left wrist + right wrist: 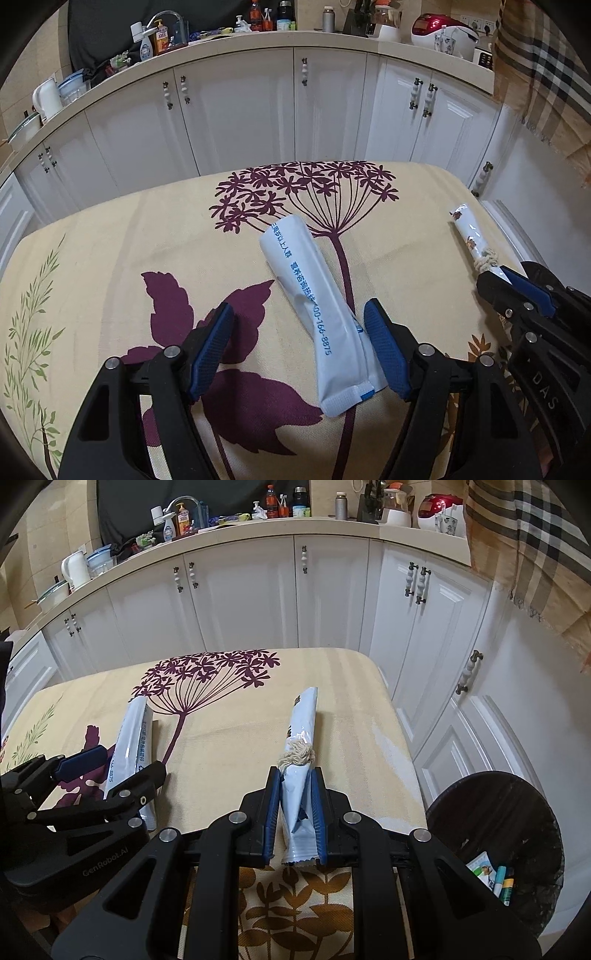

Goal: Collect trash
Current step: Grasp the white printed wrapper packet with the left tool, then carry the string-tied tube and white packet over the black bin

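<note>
My right tongs (295, 812) grip a crumpled white foil wrapper (301, 746); my left tongs (299, 347) straddle, unclamped, a white sachet (314, 314) mid-table (110, 236).

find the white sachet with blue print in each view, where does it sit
Left wrist view: white sachet lies centre frame on the tablecloth, between the open left claw pads, nearer the right pad.
Right wrist view: the sachet is at the left, with the left claw around it.
Shared landmark: the purple flower print just beyond the sachet's far end.
</note>
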Available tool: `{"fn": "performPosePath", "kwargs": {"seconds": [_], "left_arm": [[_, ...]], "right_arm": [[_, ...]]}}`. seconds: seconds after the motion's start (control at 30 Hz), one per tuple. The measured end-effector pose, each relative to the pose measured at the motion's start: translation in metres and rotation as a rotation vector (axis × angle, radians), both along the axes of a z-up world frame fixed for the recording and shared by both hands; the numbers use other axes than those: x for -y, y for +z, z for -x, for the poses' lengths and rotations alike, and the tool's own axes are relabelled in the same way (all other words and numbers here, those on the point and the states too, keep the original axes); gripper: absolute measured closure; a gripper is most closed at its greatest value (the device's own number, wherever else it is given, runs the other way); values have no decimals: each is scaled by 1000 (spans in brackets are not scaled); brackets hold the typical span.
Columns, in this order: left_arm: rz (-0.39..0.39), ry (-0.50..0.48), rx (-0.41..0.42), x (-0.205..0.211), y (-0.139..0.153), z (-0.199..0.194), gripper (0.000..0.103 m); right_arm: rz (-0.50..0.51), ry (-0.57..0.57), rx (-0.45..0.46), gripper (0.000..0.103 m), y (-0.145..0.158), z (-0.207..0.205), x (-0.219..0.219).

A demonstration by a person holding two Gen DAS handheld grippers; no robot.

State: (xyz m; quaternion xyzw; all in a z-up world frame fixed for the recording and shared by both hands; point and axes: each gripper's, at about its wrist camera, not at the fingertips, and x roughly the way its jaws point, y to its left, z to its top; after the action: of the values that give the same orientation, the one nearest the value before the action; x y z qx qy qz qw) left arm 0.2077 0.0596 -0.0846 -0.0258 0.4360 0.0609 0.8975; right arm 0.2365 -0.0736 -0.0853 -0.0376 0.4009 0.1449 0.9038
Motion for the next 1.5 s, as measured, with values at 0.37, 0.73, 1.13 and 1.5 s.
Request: {"fn": "performPosePath", "kwargs": {"seconds": [0.37, 0.73, 1.13, 1.5], "left_arm": [[11, -39, 13, -5, 2, 9, 75], [21, -39, 46, -12, 9, 41, 76], [-1, -39, 96, -11, 22, 86, 76], [-9, -49, 118, -3, 26, 125, 76]], "right_arm": [[1, 3, -2, 86, 0, 3, -1], [-2, -2, -1, 87, 1, 26, -2], [-17, -4, 16, 87, 8, 77, 1], [-31, -24, 44, 87, 14, 122, 18]]}}
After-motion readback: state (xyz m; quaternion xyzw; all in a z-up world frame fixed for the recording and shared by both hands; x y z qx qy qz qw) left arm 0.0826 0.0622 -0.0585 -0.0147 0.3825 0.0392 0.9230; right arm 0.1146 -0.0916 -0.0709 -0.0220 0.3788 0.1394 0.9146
